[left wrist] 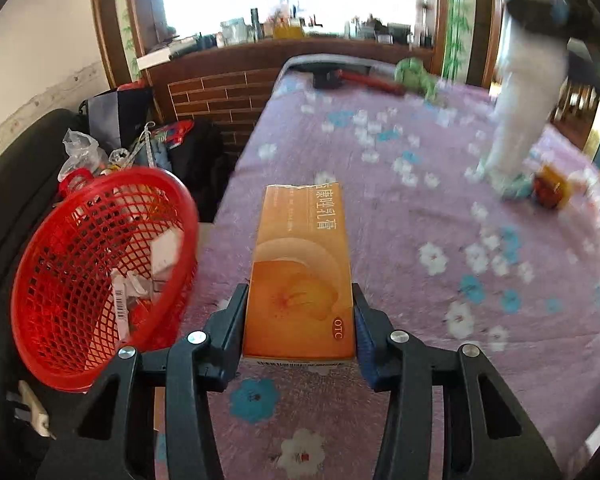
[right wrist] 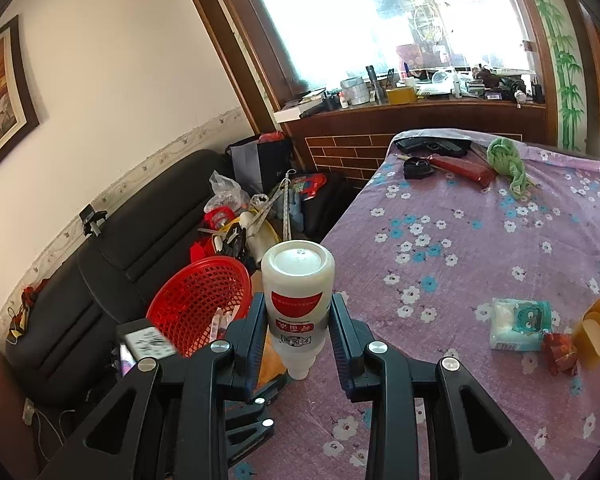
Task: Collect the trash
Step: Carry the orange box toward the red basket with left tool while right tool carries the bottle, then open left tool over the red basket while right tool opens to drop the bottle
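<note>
Orange box sits clamped between our left tool's fingers, just right of the red basket, above the flowered bed. Our right tool grips a white bottle beside that basket.

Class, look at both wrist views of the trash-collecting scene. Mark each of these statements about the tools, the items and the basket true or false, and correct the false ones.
1. The left tool grips an orange box. True.
2. The right tool is empty. False: it holds a white bottle with a red label, cap end towards the camera.
3. The red mesh basket already holds scraps of paper. True.
4. The basket sits in the middle of the floral cloth. False: it is off the cloth's left edge, beside the black sofa.
5. A green knotted cloth lies at the far end of the floral cloth. True.
</note>
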Motion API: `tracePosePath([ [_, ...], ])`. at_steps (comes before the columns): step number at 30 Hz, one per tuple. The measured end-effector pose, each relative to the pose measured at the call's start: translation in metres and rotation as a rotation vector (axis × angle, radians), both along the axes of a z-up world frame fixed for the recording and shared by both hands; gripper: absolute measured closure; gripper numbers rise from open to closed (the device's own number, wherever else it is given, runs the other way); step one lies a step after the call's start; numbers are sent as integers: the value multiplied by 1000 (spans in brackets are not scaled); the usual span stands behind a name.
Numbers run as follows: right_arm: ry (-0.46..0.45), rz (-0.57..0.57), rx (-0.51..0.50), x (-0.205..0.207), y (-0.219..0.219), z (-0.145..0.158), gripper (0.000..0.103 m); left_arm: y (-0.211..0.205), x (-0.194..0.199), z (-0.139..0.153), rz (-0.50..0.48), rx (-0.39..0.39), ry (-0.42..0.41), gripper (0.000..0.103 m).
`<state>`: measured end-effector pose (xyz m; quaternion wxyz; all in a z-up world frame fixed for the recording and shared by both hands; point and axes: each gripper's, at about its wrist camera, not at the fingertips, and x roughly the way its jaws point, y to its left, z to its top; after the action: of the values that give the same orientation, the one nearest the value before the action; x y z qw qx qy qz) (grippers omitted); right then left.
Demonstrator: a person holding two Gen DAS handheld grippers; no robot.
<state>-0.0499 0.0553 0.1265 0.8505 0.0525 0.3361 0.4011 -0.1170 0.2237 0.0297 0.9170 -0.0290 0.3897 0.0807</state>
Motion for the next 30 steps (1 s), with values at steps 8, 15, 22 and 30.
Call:
tracePosePath([
  [8, -4, 77, 11, -7, 39, 13, 70, 77, -46, 63, 139, -61, -132, 57],
  [15, 16, 173, 16, -16, 102, 14, 70, 142, -54, 57, 286, -63, -98, 57],
  [22, 51, 210, 25, -6, 151, 9, 51, 158, -60, 54, 333, -89, -127, 30],
  [30, 1, 141, 20, -7, 92, 9, 51, 136, -62, 55, 275, -122, -152, 30],
])
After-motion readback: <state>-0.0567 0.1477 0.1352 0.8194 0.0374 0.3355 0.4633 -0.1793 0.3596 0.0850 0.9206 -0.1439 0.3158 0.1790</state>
